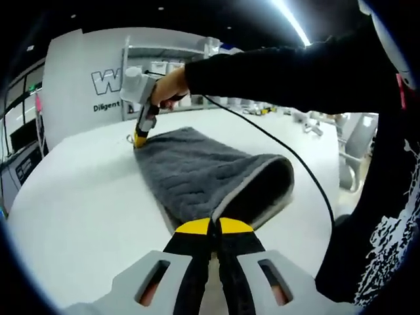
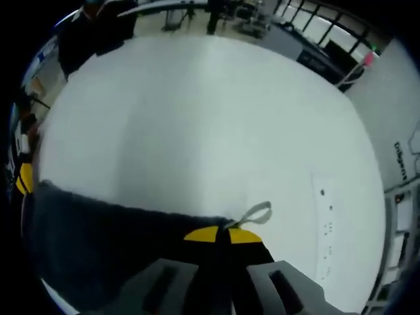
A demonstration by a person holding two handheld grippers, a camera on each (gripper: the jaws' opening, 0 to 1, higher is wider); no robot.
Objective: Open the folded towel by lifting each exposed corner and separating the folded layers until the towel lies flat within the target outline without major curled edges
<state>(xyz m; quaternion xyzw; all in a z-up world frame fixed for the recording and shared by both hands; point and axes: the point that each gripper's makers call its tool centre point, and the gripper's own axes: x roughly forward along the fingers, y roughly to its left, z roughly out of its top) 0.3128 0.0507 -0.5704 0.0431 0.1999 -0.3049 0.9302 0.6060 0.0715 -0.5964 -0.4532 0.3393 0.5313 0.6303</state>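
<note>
A broad white table point(image 1: 79, 216) with a rounded edge stands in a dim workroom. Behind it in the left gripper view rises a white wall panel point(image 1: 82, 85) bearing dark lettering, partly cut off, with metal shelving point(image 1: 167, 56) beside it. A long ceiling light strip point(image 1: 292, 20) glows overhead against a dark ceiling, with small round lights near it. At the table's far end sit a pale chair point(image 1: 357, 141) and blurred clutter. In the right gripper view, dark-framed windows point(image 2: 321, 29) line the room beyond the table's edge.
</note>
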